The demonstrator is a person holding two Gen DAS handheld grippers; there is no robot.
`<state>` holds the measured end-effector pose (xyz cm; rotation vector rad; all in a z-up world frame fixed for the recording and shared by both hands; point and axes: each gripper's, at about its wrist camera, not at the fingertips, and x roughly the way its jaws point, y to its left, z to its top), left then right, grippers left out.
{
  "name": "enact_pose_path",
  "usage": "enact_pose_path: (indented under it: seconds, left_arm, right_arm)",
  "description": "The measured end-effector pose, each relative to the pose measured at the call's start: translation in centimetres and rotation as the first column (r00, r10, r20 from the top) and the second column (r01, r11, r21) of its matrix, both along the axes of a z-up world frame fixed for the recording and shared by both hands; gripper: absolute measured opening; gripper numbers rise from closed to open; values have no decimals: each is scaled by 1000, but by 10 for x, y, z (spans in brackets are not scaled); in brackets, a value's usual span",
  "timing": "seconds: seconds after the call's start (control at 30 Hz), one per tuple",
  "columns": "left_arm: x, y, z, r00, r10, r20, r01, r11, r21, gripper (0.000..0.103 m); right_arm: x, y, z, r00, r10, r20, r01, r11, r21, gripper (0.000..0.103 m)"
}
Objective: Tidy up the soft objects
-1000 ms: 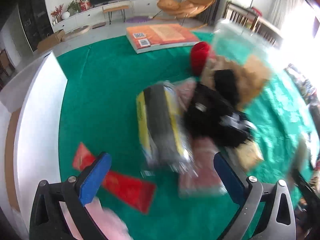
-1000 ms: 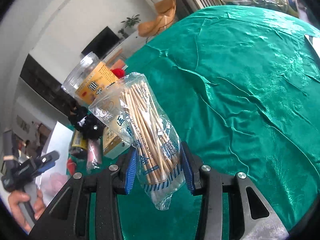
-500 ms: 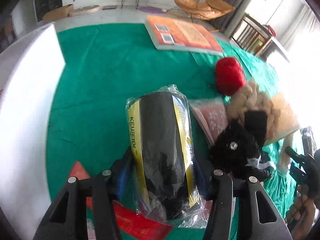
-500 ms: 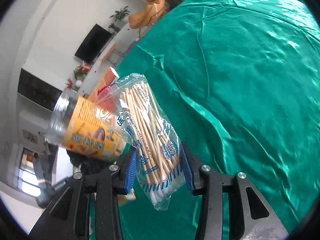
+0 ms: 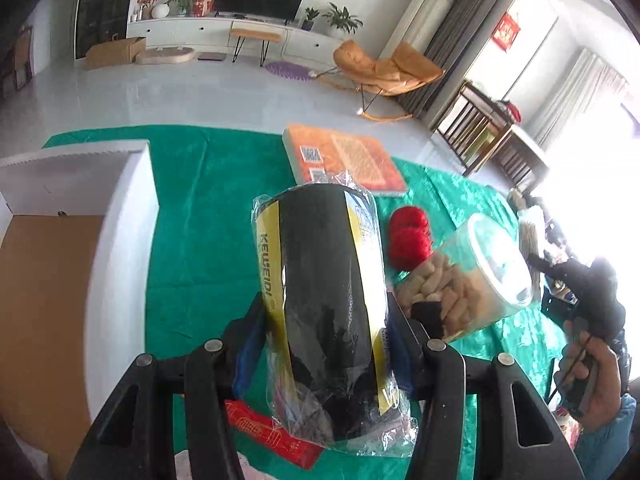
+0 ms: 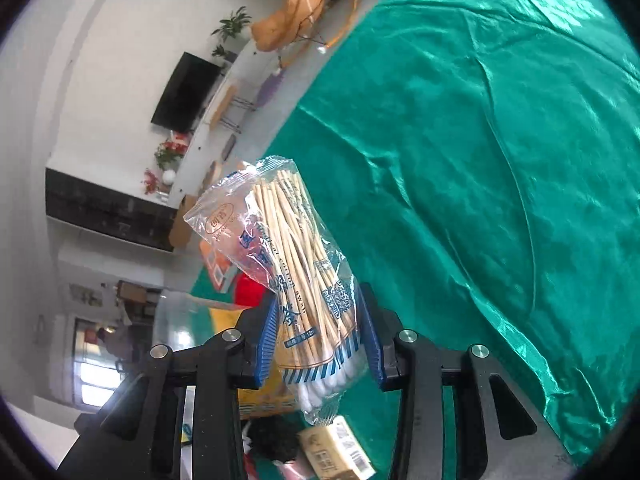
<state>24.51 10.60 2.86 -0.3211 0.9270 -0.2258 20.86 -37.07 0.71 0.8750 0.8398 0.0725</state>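
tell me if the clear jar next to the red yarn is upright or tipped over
Tipped over. The clear jar lies on its side on the green cloth, its round lid end facing the left wrist camera, beside the red yarn.

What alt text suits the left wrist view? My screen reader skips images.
The left gripper clamps a black-and-yellow roll in clear wrap above a green tablecloth. A white box sits left; red yarn and an orange book lie beyond.
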Motion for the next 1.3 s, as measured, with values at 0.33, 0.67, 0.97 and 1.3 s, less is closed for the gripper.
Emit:
enact_pose_path:
  seconds: [0.33,0.67,0.97,1.3]
  left_arm:
    - [-110,145,58,981,165,99,-176,978,112,54]
    - [-220,231,30,925,369,90,-379,893,241,93]
    - [-247,104,43,975,78,209,-106,986,125,93]
    - [-237,-117,-81,931,-365,-15,363,918,163,95]
  right_arm:
    - [-25,222,94,875,461,144,-459,887,-51,40]
    - [-81,436,30,660,748,62,-750,652,114,73]
    - [-140,290,16,840,540,45,-470,768,-436,74]
    - [-196,108,-96,994,-96,-50,51,825,-562,74]
